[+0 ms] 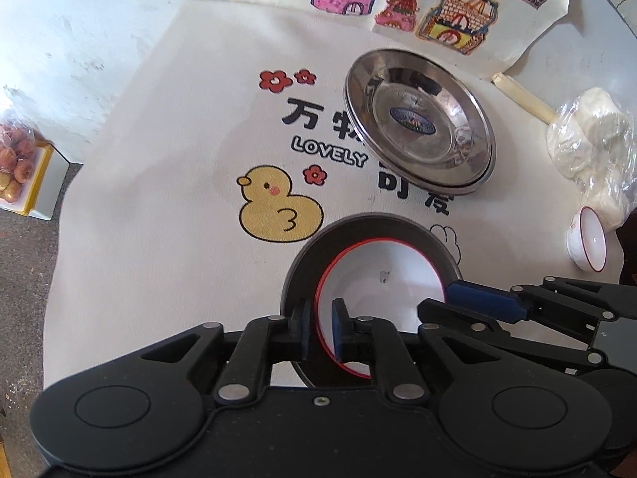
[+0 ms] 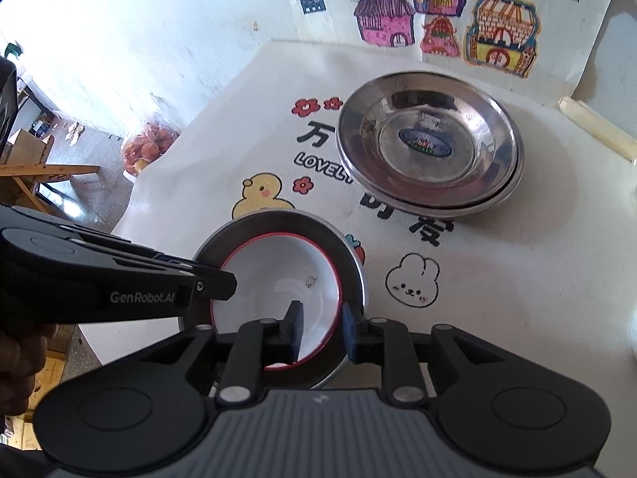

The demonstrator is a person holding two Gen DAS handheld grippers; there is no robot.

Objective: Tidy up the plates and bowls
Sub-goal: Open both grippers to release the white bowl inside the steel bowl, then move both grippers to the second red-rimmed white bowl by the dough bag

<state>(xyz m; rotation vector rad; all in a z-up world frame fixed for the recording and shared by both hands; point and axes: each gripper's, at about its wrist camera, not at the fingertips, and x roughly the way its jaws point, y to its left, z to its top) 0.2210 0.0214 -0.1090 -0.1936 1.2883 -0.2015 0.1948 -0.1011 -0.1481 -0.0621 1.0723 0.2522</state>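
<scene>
A white bowl with a red rim sits nested in a wider dark metal bowl on the printed cloth. My left gripper straddles the white bowl's left rim; small gaps show between its pads and the rim. My right gripper straddles the same bowl's right rim with its jaws a little wider, its pads off the rim. Two stacked steel plates lie behind. A small red-rimmed white bowl stands at the right.
A plastic bag of white buns sits at the right edge, and a cream stick lies beside the plates. The round table's edge curves along the left. Beyond it, a bag of fruit rests on a box on the floor.
</scene>
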